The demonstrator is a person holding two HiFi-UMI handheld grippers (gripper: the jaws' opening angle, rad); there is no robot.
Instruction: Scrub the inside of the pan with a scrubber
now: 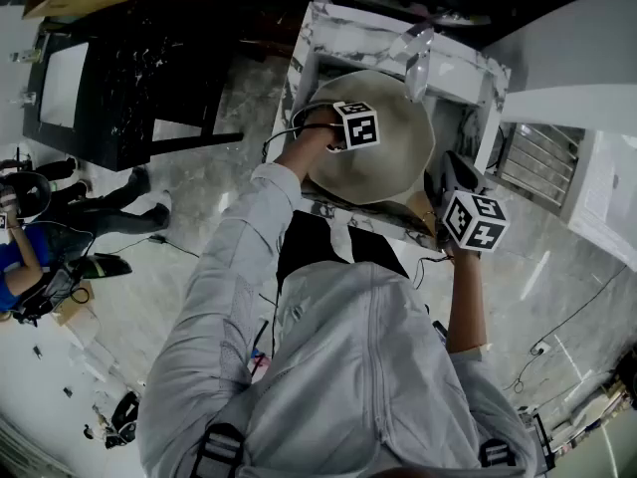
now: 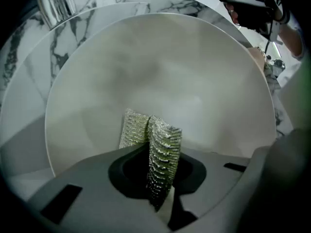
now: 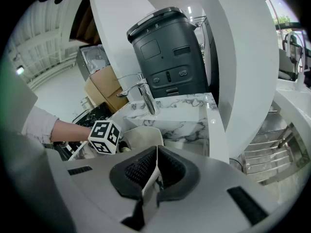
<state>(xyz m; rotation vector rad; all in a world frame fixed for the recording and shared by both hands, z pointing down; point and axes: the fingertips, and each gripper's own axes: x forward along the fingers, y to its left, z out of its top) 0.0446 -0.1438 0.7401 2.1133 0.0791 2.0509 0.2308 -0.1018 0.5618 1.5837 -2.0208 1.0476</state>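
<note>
Head, left gripper and right gripper views of a person in a light grey jacket (image 1: 348, 366) standing at a white, grey-veined marble sink (image 1: 317, 28). The round, pale beige metal pan (image 2: 160, 72) sits in the sink basin, in front of the curved chrome tap (image 3: 144, 95), with its open inside facing the person. The left gripper (image 2: 156, 171) is over the middle of the pan. Its jaws are closed on a folded, silvery steel-mesh scrubber (image 2: 164, 147), which projects beyond the jaw tips above the pan's smooth inner surface. The right gripper (image 3: 154, 166) is at the pan's right edge, seen from the head. Its ribbed black pads are pressed together on a thin pale edge, apparently the pan's rim. A dark grey, box-shaped appliance (image 3: 167, 52) stands on the counter behind the tap. A ribbed metal draining rack (image 1: 537, 157) lies just right of the sink. Brown cardboard boxes (image 3: 103, 89) stand beyond the sink on the left. A black table with a pale rectangular panel (image 1: 129, 78) stands well apart to the left on the glossy marbled floor (image 1: 169, 257). A second person in blue (image 1: 15, 257) is at the far left edge of the head view.
</note>
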